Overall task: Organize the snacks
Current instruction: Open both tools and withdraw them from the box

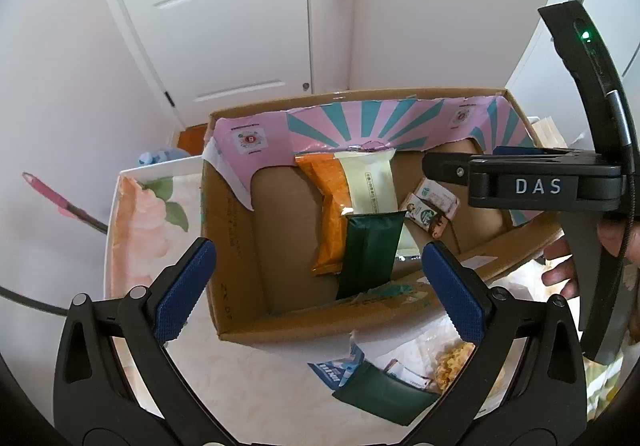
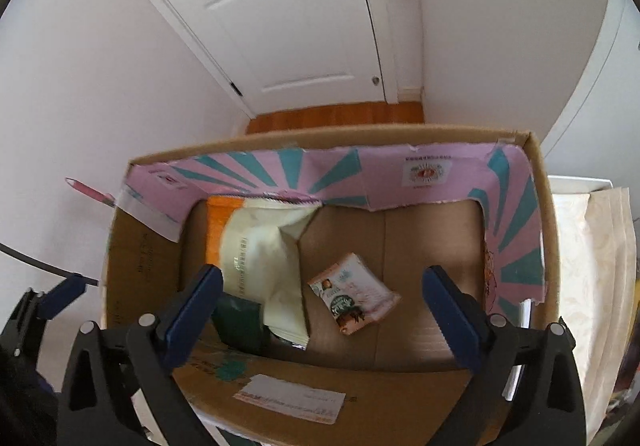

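Both the left claw (image 1: 318, 292) and right claw (image 2: 322, 310) hang released and empty above the cardboard box (image 2: 546, 214). Inside the box, an orange packet (image 1: 330, 214), cream packet (image 1: 370, 182) and green packet (image 1: 370, 252) overlap; a small sachet (image 2: 354, 294) lies apart.

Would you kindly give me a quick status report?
Left gripper and right gripper open, empty, over cardboard box. Four packets inside; small pink packet lies apart. Nothing blocking.

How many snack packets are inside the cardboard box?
4 show inside the cardboard box: an orange packet at left, a cream packet beside it, a dark green packet overlapping their near ends, and a small pink sachet lying apart. More may hide underneath.
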{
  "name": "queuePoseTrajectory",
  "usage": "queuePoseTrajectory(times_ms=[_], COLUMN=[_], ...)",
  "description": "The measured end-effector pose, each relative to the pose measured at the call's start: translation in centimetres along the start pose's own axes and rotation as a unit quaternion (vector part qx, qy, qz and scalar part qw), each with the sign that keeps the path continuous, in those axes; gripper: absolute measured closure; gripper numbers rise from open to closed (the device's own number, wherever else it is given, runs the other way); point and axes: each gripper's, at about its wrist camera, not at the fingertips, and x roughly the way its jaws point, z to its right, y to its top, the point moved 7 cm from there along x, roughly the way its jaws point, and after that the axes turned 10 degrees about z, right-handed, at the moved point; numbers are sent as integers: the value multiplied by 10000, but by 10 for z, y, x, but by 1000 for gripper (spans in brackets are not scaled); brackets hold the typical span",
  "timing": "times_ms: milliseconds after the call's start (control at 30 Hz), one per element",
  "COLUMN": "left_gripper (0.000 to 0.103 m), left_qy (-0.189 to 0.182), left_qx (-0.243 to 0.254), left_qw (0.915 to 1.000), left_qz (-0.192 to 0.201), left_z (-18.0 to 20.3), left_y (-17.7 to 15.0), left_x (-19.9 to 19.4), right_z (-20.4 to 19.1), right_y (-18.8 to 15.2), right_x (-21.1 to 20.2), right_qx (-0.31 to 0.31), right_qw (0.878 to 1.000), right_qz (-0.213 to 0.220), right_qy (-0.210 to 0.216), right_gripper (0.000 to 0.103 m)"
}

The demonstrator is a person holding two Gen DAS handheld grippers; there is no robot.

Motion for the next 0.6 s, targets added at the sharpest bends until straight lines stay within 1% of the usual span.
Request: queuePoseTrajectory(times_ms=[167, 400, 500, 567, 600], left_gripper=[1, 1, 1, 1, 1], left_qy=[-30, -29, -47, -55, -55], left_qx=[-49, -61, -86, -95, -95], left_qw=[9999, 9992, 9982, 9977, 9973], left_qz=[93, 388, 584, 674, 723], left_z=[0, 0, 1, 3, 4], left_y=[1, 10, 17, 20, 21], left_x=[-11, -42, -59, -69, -75], right_z=[-2, -15, -23, -26, -26], right_y=[1, 4, 7, 10, 10], right_x=[-14, -45, -70, -88, -96], right_qx=[-58, -217, -407, -527, -558], right_qw=[9999, 9991, 9971, 9946, 9936], right_qz=[94, 371, 644, 873, 957], right_qy=[12, -28, -82, -171, -228], right_gripper=[4, 4, 4, 1, 1])
